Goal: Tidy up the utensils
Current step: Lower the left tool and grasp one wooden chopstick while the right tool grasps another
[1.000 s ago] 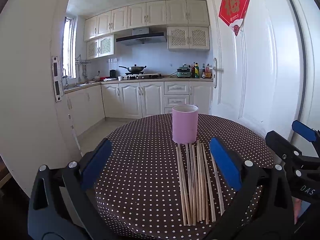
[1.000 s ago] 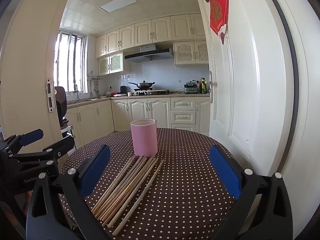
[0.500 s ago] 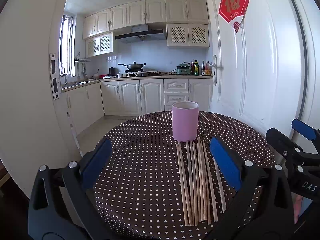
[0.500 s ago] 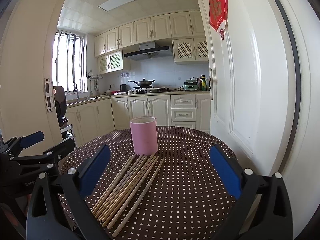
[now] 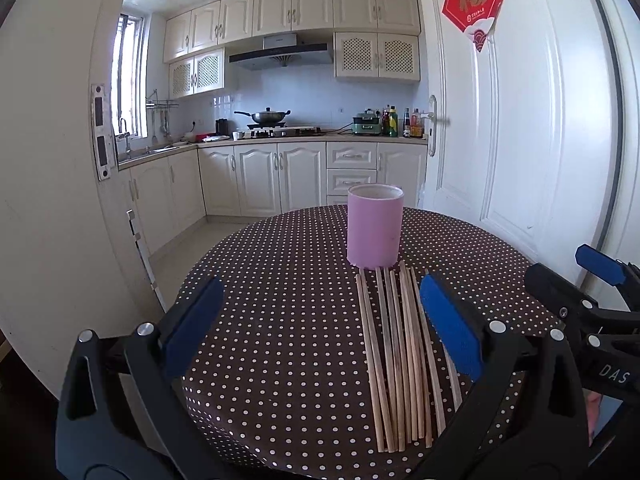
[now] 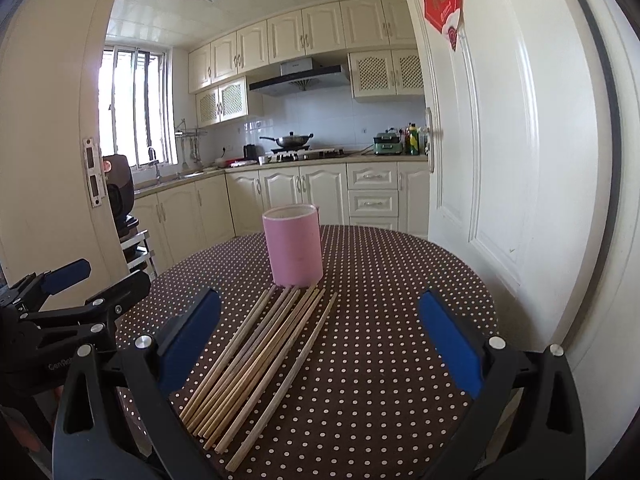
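A pink cylindrical holder (image 5: 374, 226) stands upright near the middle of a round table with a brown polka-dot cloth (image 5: 280, 312); it also shows in the right wrist view (image 6: 293, 251). Several wooden chopsticks (image 5: 396, 356) lie side by side on the cloth in front of the holder, also in the right wrist view (image 6: 256, 352). My left gripper (image 5: 320, 328) is open and empty, above the near table edge, left of the chopsticks. My right gripper (image 6: 320, 340) is open and empty, above the chopsticks' right side.
A white door (image 5: 540, 140) stands close to the table's right side, a door frame (image 5: 48, 200) to the left. Kitchen cabinets and a stove (image 5: 280, 132) are far behind. The right gripper shows at the left view's right edge (image 5: 592, 304).
Both grippers have moved slightly forward toward the table and tilted a little; the holder and chopsticks appear a bit closer. Nothing on the table has moved.
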The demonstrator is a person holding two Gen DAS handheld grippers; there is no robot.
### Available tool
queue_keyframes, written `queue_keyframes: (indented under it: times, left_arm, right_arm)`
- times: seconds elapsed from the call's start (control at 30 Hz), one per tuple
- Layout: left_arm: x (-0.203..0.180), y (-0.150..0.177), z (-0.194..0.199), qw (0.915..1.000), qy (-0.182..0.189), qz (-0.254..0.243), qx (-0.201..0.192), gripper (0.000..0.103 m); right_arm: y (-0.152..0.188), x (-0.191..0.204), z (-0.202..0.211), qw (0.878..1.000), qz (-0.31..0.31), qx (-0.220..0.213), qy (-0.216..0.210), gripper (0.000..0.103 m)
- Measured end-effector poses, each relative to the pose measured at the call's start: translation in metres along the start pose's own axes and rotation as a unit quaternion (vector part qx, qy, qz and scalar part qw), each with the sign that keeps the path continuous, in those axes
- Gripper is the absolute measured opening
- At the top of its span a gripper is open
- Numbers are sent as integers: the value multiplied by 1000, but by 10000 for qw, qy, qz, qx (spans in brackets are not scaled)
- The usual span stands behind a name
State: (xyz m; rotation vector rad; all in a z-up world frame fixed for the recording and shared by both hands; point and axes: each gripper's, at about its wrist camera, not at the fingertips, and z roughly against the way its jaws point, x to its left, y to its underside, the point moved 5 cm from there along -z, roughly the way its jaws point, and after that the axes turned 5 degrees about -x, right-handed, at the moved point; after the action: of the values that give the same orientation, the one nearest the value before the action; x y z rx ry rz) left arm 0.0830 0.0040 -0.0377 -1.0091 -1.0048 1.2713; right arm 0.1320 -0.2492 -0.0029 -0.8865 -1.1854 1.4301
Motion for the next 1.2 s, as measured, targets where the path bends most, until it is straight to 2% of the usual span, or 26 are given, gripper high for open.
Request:
queue_keyframes:
  times: [0.23,0.43,0.7,0.9,1.2]
  left_arm:
    - [3,12,-19,9993,82,76,370,97]
    - [6,26,-38,9963,112,155,842,97]
    - [7,39,-59,9928,124,157,1180,97]
    - [2,52,-83,9852,191,225,1686,97]
    - [-2,60,-109,9801,127,156,1973,97]
  right_arm:
    - [14,-1,-24,9986,-79,505,103,96]
    - [31,-9,-52,9923,-379,1155,241,96]
    - [37,-17,-69,9873,-376,1481,444,96]
    - [44,-19,-88,9816,-234,1797,599,96]
    - [50,-21,-108,9738,-169,2173,648,96]
